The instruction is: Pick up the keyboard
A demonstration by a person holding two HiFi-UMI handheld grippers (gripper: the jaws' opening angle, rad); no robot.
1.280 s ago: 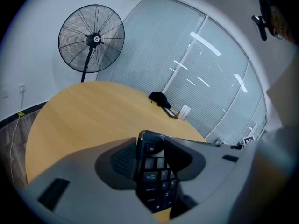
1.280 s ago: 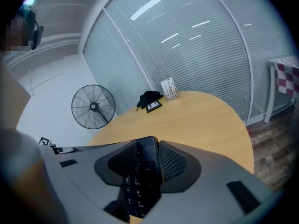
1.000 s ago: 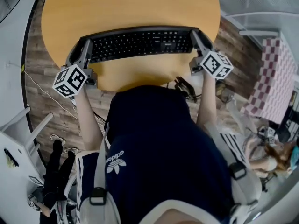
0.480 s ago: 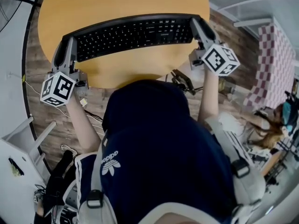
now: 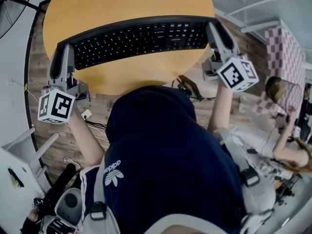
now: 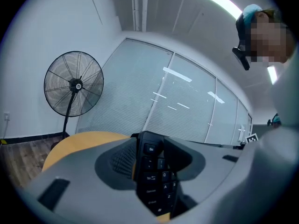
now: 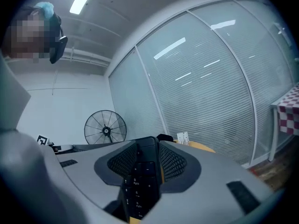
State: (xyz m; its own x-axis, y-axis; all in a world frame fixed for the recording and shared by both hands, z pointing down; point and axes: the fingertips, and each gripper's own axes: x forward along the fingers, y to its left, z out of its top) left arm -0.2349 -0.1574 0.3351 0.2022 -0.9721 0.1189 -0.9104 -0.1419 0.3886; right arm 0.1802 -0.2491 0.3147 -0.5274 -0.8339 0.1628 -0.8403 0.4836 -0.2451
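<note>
A long black keyboard (image 5: 139,37) hangs above the round yellow-brown table (image 5: 122,4), held at both ends and tilted toward the person. My left gripper (image 5: 62,52) is shut on its left end; in the left gripper view the Esc-side keys (image 6: 156,171) sit clamped between the grey jaws. My right gripper (image 5: 215,29) is shut on the right end, and the right gripper view has the number-pad keys (image 7: 140,181) pinched between its mesh pads (image 7: 172,163).
A standing fan (image 6: 73,85) is beside the table, in front of glass walls with blinds. A checkered cloth (image 5: 285,67) and a seated person (image 5: 285,145) are at the right. White furniture (image 5: 22,155) stands at the lower left on the wood floor.
Both grippers have risen with the keyboard, which looms larger and nearer the head camera. The left gripper has swung outward to the left; the right has moved slightly right.
</note>
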